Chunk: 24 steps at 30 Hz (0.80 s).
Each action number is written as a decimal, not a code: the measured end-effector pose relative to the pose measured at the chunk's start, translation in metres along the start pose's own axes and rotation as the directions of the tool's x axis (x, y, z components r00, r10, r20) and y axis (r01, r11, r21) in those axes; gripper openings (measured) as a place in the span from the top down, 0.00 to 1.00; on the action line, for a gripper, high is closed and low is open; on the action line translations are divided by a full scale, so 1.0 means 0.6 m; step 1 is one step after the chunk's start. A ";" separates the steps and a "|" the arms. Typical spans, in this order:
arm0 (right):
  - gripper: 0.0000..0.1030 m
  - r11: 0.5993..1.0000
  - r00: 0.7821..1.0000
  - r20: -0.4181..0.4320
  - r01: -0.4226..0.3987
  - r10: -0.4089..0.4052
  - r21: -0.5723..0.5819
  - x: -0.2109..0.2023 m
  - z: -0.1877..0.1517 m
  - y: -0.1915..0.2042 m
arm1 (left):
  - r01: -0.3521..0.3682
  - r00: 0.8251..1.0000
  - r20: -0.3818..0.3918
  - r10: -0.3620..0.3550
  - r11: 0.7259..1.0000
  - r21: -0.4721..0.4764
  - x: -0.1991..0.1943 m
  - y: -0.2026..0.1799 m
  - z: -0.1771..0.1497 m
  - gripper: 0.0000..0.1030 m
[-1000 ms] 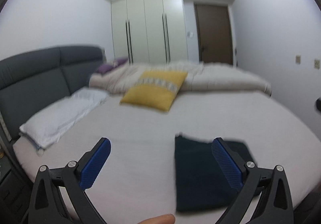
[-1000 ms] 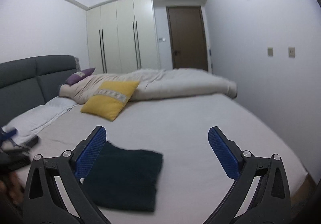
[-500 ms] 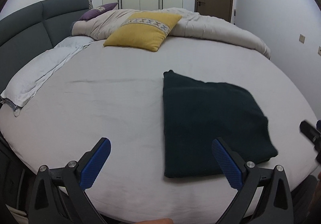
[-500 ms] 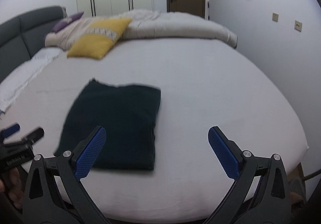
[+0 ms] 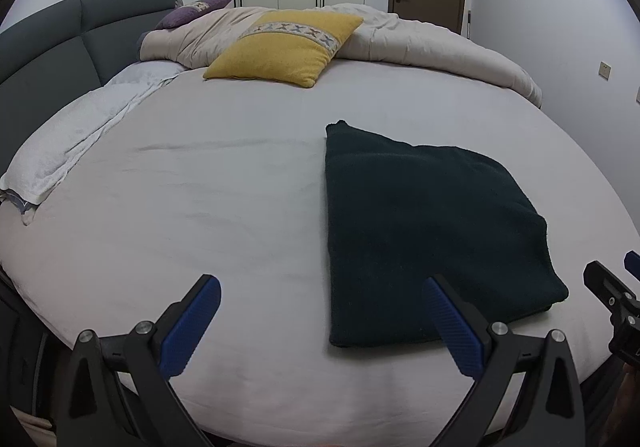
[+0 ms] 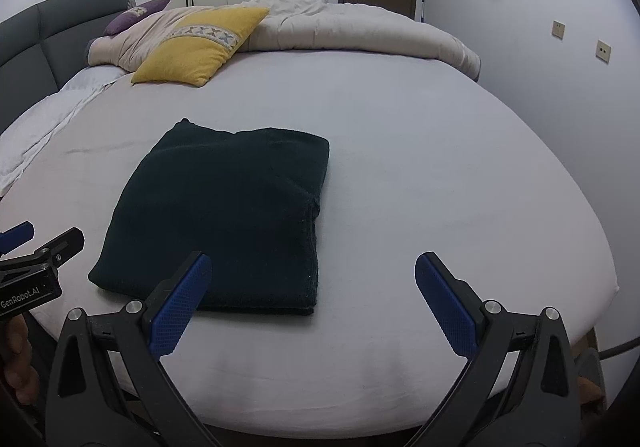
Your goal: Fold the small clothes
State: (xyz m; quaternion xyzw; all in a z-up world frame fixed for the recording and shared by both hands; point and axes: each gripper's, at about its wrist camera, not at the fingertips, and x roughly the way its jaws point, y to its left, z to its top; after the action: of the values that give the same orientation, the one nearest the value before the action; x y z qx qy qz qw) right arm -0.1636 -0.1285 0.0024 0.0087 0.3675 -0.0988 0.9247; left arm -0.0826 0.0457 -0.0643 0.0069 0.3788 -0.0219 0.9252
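A dark green folded garment (image 5: 424, 231) lies flat on the white bed sheet (image 5: 224, 207) near the front edge; it also shows in the right wrist view (image 6: 228, 215). My left gripper (image 5: 320, 323) is open and empty, above the front edge, its right finger over the garment's near left corner. My right gripper (image 6: 312, 299) is open and empty, its left finger over the garment's near edge. Each gripper shows at the other view's side edge.
A yellow cushion (image 5: 284, 47) and a rolled beige duvet (image 5: 432, 43) lie at the far side. A white pillow (image 5: 68, 147) lies at the left by the grey headboard (image 5: 52, 43). A wall (image 6: 560, 47) runs along the right.
Both grippers have tilted downward and come closer to the bed, so the garment now fills more of each view. Both have stayed open.
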 end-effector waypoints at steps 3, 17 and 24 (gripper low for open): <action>0.00 1.000 1.000 -0.007 -0.002 0.002 0.000 -0.009 0.000 -0.003 | -0.004 1.000 0.005 0.004 1.000 0.007 0.002 0.000 0.001 0.00; 0.00 1.000 0.999 -0.035 -0.003 0.003 -0.001 0.000 -0.006 0.000 | -0.007 1.000 -0.007 0.007 1.000 0.008 0.008 0.002 -0.003 0.00; 0.00 1.000 0.999 -0.046 -0.010 0.010 -0.004 0.006 -0.007 -0.001 | -0.008 1.000 -0.010 0.008 1.000 0.008 0.009 0.002 -0.005 0.00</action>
State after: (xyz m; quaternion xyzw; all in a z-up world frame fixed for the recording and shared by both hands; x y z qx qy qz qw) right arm -0.1642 -0.1294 -0.0033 0.0106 0.3890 -0.0932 0.9165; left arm -0.0809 0.0467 -0.0704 0.0119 0.3833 -0.0197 0.9234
